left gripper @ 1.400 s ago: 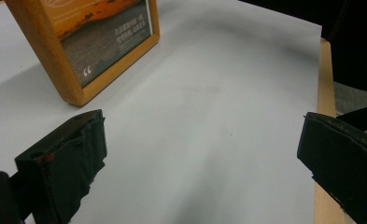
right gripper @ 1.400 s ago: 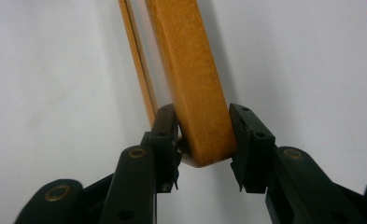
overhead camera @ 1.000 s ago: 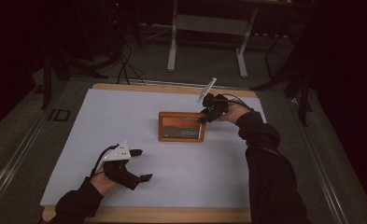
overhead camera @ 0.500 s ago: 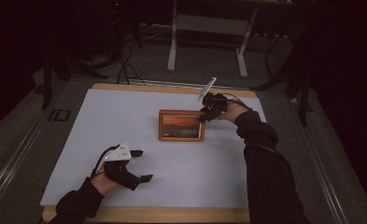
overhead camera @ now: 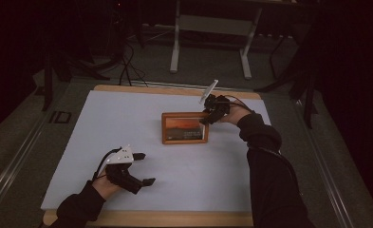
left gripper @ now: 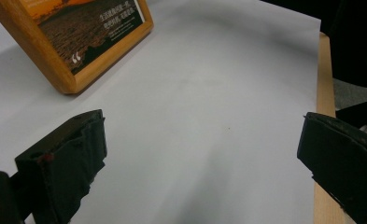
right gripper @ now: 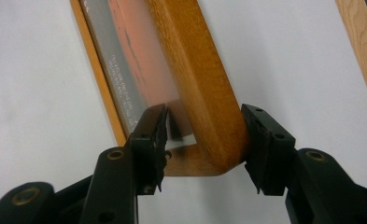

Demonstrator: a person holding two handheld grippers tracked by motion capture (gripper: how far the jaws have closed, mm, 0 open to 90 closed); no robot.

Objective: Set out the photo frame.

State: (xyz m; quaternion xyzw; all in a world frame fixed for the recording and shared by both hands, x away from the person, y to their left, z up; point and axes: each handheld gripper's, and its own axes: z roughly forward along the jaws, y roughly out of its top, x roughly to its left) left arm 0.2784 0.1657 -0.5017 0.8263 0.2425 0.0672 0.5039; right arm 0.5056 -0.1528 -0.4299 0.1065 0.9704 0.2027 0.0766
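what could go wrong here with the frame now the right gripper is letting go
1. The right gripper has just been opening around a corner of the wooden picture frame, which stands propped on the white table sheet. If a pad drags as it backs off, the frame could tip over.
2. One pad sits right at the glass front and might scuff it.
3. The left gripper, open and well away, cannot steady the frame.
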